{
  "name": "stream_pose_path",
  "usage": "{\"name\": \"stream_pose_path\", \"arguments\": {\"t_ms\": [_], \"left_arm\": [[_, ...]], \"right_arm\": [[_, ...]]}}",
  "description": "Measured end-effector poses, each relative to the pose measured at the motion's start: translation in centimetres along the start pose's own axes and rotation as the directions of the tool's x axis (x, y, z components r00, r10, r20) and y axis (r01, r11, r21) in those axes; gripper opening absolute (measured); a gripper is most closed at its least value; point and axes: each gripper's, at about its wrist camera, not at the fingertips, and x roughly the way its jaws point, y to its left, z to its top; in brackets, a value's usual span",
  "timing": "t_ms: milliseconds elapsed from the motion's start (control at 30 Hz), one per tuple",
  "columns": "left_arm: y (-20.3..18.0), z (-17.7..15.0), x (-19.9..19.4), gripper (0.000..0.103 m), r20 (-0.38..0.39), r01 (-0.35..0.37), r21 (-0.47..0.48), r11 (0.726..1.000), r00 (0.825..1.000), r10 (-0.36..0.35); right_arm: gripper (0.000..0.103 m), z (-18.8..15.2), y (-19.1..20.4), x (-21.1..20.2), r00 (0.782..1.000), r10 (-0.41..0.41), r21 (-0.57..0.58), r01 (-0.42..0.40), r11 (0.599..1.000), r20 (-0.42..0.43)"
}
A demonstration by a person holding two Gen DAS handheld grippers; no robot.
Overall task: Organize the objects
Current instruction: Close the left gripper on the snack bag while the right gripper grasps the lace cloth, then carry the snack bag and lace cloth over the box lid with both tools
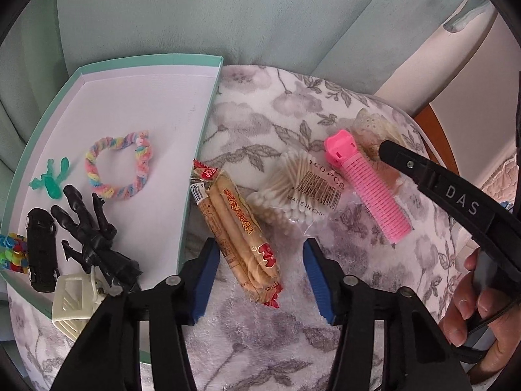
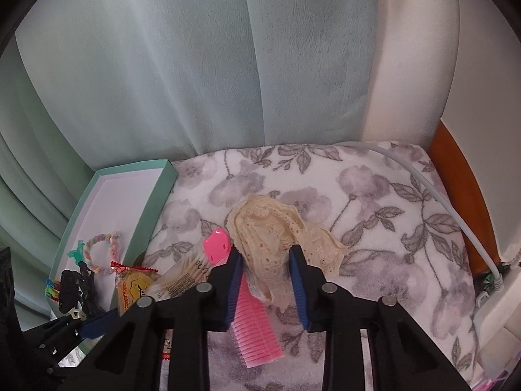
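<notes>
Roughly, risk notes below;
lace piece (image 2: 276,241): cream, crumpled on the floral blanket (image 2: 390,215), between the right gripper (image 2: 265,277) fingers, which stand apart; nothing held
snag risk: pink comb (image 2: 250,319) touches the inner side of one finger; closing may pinch comb with lace, or drag the limp lace
snack pack (image 1: 241,228): on blanket between the spread left gripper (image 1: 260,277) fingers; not gripped; wrapper likely slippery, may twist out
cotton swabs bag (image 1: 299,192): just beside; could get nudged
teal box (image 1: 198,150): near wall beside snack; load may catch on it
</notes>
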Motion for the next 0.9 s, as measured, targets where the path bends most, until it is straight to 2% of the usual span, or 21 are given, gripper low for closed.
{"name": "stream_pose_path", "arguments": {"t_ms": [33, 100, 200, 500, 900], "left_arm": [[0.1, 0.0, 0.1, 0.047, -0.005, -0.004, -0.002, 1.000, 1.000, 0.004], [0.4, -0.1, 0.3, 0.040, -0.012, -0.002, -0.014, 1.000, 1.000, 0.001], [0.5, -0.3, 0.5, 0.035, -0.023, 0.005, -0.025, 1.000, 1.000, -0.005], [0.6, -0.6, 0.3, 0.028, -0.027, 0.016, -0.052, 0.999, 0.999, -0.017], [0.7, -0.4, -2.8, 0.025, 0.035, 0.024, -0.057, 0.998, 0.999, -0.022]], "right_arm": [[0.018, 0.0, -0.1, -0.1, 1.000, 0.000, 0.004, 0.000, 1.000, 0.004], [0.014, 0.0, -0.3, -0.2, 1.000, 0.001, 0.016, -0.001, 1.000, 0.007], [0.011, 0.0, -0.6, -0.5, 1.000, -0.001, 0.022, 0.001, 1.000, 0.010], [0.011, 0.6, -1.2, -2.1, 0.999, -0.014, 0.038, 0.013, 0.999, 0.039], [0.011, 1.5, -1.0, -5.0, 0.995, -0.034, 0.029, 0.032, 0.999, 0.091]]}}
